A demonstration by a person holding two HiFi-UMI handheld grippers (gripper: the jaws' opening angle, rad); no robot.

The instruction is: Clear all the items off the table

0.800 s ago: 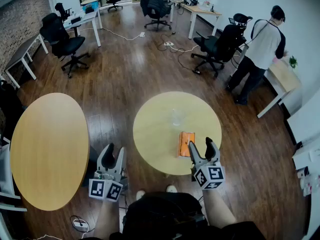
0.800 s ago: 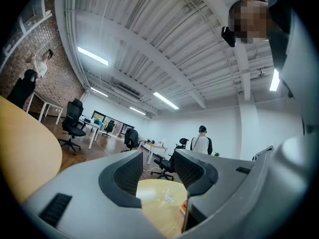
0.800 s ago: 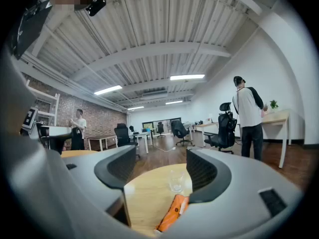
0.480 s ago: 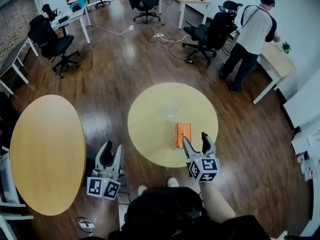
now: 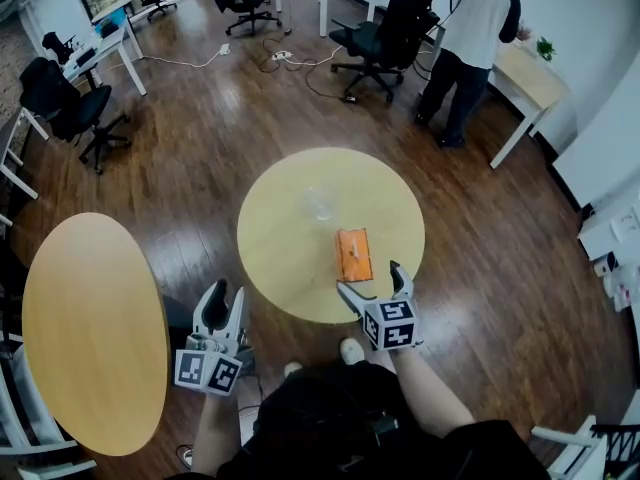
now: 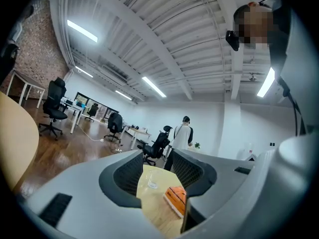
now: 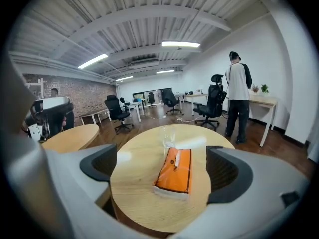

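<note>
An orange tissue pack (image 5: 354, 254) lies on the round wooden table (image 5: 290, 268), right of centre, with a clear glass (image 5: 320, 204) standing just beyond it. My right gripper (image 5: 371, 279) hovers at the table's near edge, open wide, its fingers straddling the line to the pack's near end without touching it. In the right gripper view the tissue pack (image 7: 175, 172) and the glass (image 7: 169, 136) sit between the spread jaws. My left gripper (image 5: 224, 298) is held off the table's left side, open and empty. Past it, the left gripper view shows the pack (image 6: 175, 198) and the glass (image 6: 151, 183).
A second oval table (image 5: 95, 328) stands to the left. Office chairs (image 5: 385, 38), desks and floor cables fill the back of the room. A person (image 5: 470, 28) stands at a desk (image 5: 530, 73) at the back right. Wooden floor surrounds the round table.
My right gripper has shifted left to line up with the tissue pack's near end, and its jaws stand wider. The head view has tilted down. The left gripper has barely moved.
</note>
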